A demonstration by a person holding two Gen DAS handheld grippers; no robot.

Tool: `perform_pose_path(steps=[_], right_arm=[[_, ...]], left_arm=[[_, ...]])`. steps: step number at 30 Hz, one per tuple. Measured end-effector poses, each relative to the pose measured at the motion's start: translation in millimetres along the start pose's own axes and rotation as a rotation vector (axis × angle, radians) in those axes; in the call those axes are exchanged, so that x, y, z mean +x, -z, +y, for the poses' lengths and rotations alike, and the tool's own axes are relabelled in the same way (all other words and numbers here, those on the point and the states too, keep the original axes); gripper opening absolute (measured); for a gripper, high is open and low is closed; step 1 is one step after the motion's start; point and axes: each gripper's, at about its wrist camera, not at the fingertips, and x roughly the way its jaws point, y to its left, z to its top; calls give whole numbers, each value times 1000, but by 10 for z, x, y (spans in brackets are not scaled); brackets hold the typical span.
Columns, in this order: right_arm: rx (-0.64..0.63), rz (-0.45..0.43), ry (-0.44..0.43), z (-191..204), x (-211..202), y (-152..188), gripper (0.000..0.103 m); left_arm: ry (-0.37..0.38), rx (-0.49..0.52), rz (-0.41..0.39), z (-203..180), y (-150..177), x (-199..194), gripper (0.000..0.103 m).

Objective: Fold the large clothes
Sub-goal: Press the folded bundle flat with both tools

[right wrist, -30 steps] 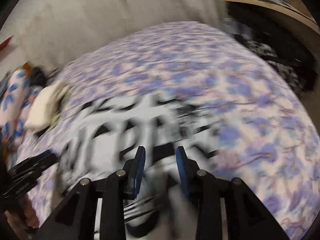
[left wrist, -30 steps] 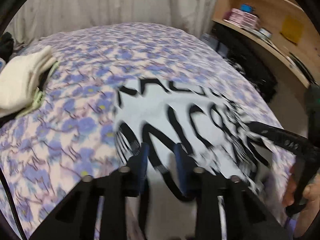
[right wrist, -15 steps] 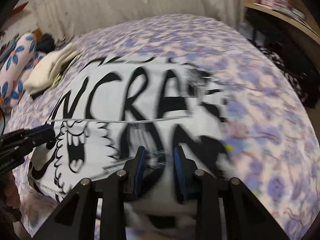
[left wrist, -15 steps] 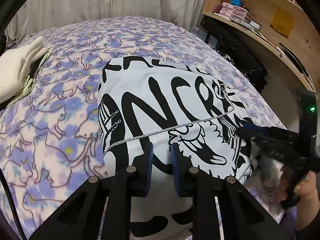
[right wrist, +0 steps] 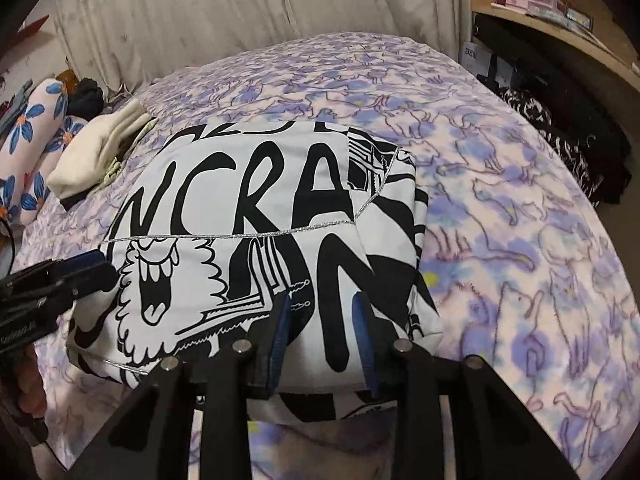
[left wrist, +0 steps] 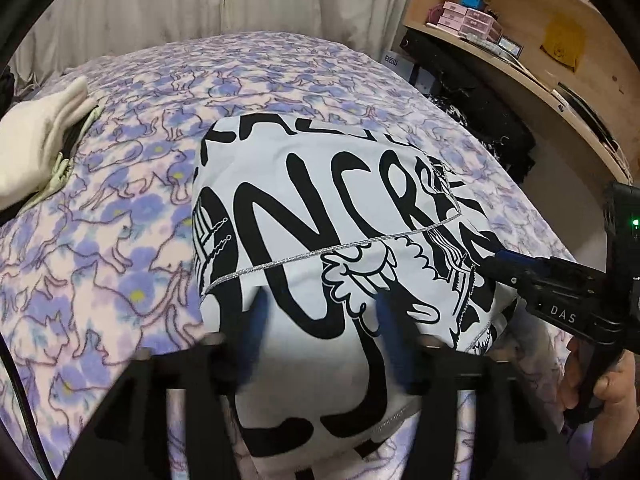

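Lying folded on the purple cat-print blanket (left wrist: 120, 240) is the white garment with big black lettering (left wrist: 328, 216). The left gripper (left wrist: 320, 332) is sitting over its near edge, jaws having just been opening, now spread wide with nothing pinched. The right gripper (right wrist: 322, 328) is hovering half-open over the garment's near corner; can't tell if it's gripping cloth.

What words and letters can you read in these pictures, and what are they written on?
"NCRA": big black letters on the white garment, its row cut off at both ends.
"DAS": white letters on the right gripper's black body.
Top row of letters on the garment: folded under, unreadable.
White box by the wooden desk: print too small to read.
Pink boxes on the desk: no readable text.
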Motion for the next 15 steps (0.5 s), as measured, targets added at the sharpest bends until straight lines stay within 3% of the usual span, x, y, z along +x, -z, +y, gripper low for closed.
perform_pose_path(steps=[1, 2, 8, 15], right_arm=[[7, 2, -2, -3, -16, 1, 32], [12, 3, -3, -1, -33, 3, 32], [28, 10, -15, 22, -146, 47, 32], [48, 6, -25, 45, -312, 136, 43]], left_arm=[[-26, 3, -3, -15, 9, -18, 76], [-47, 4, -3, -23, 18, -31, 77], [-44, -44, 31, 65, 73, -119, 77], [-52, -94, 27, 169, 126, -305, 77]])
